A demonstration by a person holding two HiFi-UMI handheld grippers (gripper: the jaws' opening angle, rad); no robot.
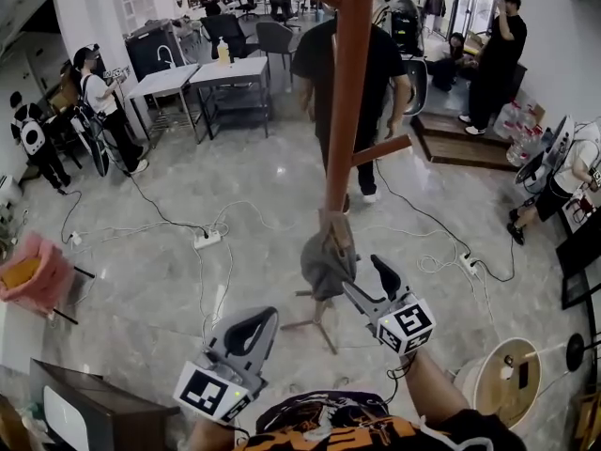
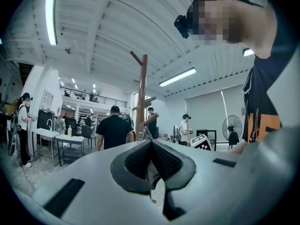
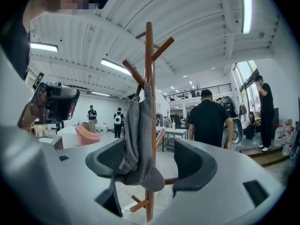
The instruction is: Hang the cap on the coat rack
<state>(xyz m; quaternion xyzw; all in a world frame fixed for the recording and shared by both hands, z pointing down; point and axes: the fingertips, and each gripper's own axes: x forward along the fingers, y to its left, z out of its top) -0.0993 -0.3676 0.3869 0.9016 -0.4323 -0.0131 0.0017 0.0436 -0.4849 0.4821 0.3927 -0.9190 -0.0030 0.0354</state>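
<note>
A grey cap (image 1: pixel 326 261) hangs from a peg on the brown wooden coat rack (image 1: pixel 349 92), brim downward. My right gripper (image 1: pixel 362 275) is open, with its jaws spread to either side of the cap. In the right gripper view the cap (image 3: pixel 136 135) droops against the rack's pole (image 3: pixel 149 55), close in front of the left pad, and the right gripper (image 3: pixel 149 165) does not press on it. My left gripper (image 1: pixel 252 332) is lower and to the left, shut and empty. In the left gripper view the left gripper (image 2: pixel 152 165) points toward the rack (image 2: pixel 141 93).
A person in a black shirt (image 1: pixel 349 64) stands just behind the rack. Cables and a power strip (image 1: pixel 208 240) run across the marble floor. Tables (image 1: pixel 202 78) stand at the back left, a pink object (image 1: pixel 36 271) at the left, and a round tub (image 1: pixel 502 379) at the lower right.
</note>
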